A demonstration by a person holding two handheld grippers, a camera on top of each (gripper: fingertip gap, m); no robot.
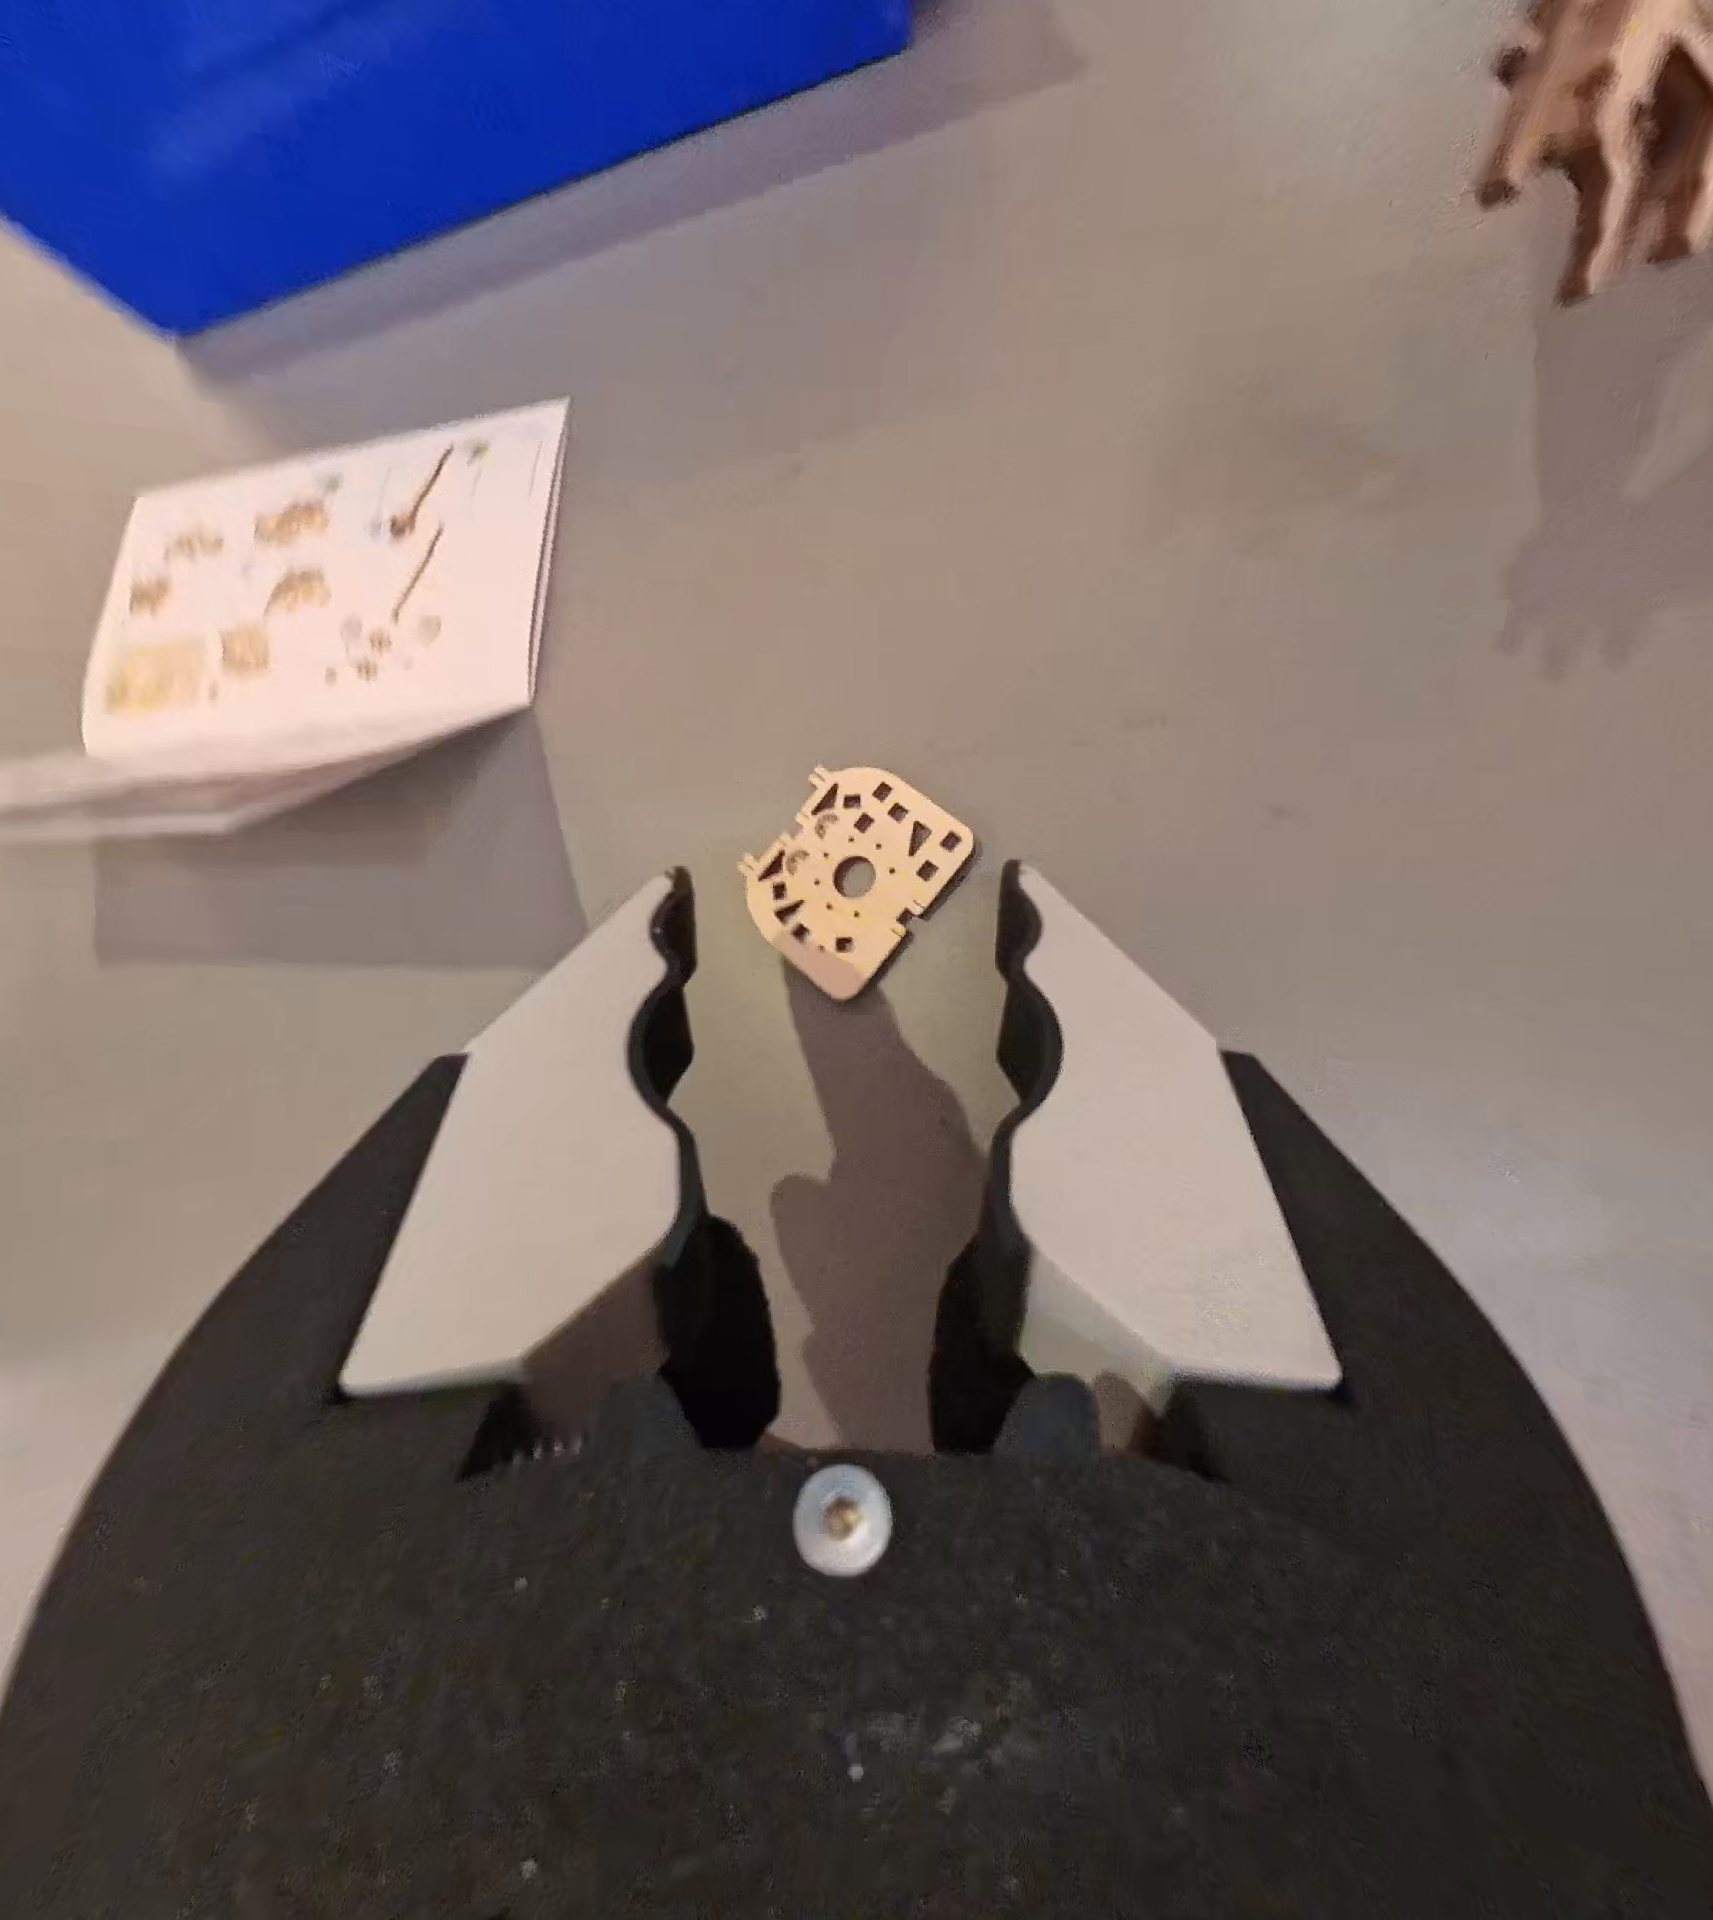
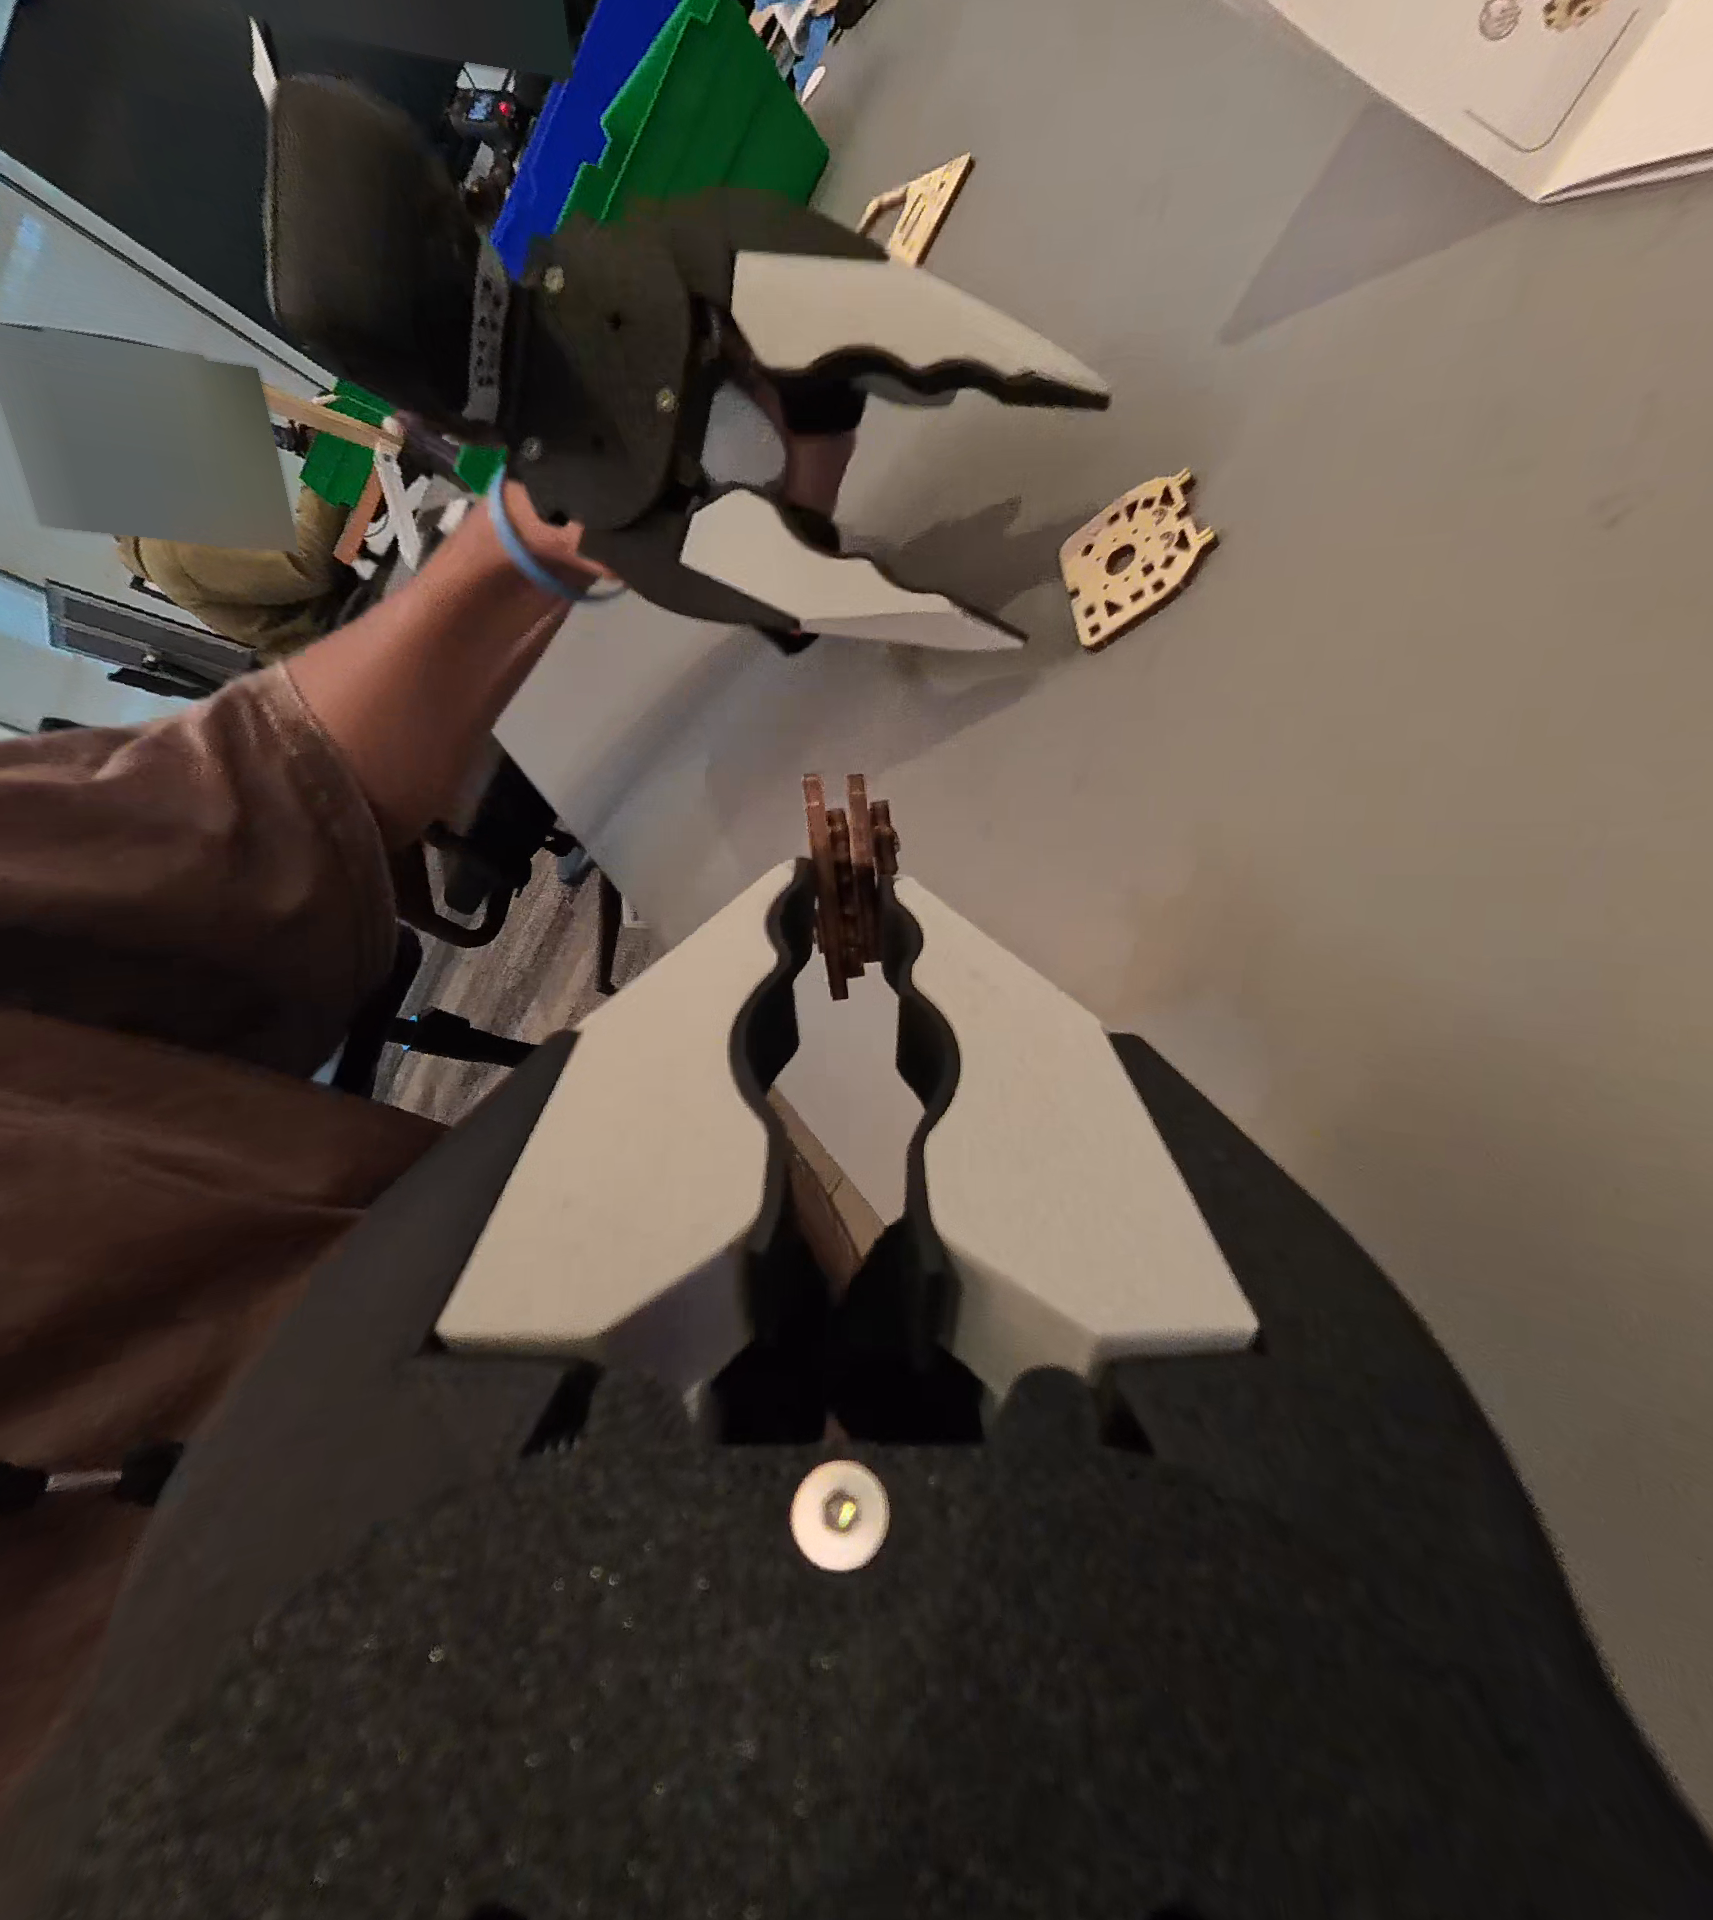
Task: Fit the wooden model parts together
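Observation:
A flat pale wooden plate (image 1: 857,881) with a round centre hole and several cut-outs lies on the grey table. My left gripper (image 1: 844,883) is open, its tips either side of the plate and just short of it. The right wrist view shows the same plate (image 2: 1134,559) with the open left gripper (image 2: 1065,514) beside it. My right gripper (image 2: 847,883) is shut on a small brown wooden assembly (image 2: 847,883) of stacked layers, held above the table. That assembly (image 1: 1662,135) shows blurred at the upper right of the left wrist view.
An open instruction booklet (image 1: 332,592) lies left of the plate, with a blue bin (image 1: 395,135) behind it. Another wooden sheet (image 2: 919,208) lies farther off near green and blue bins (image 2: 696,135). A white box (image 2: 1600,94) stands at the upper right. A person's arm (image 2: 208,883) is at left.

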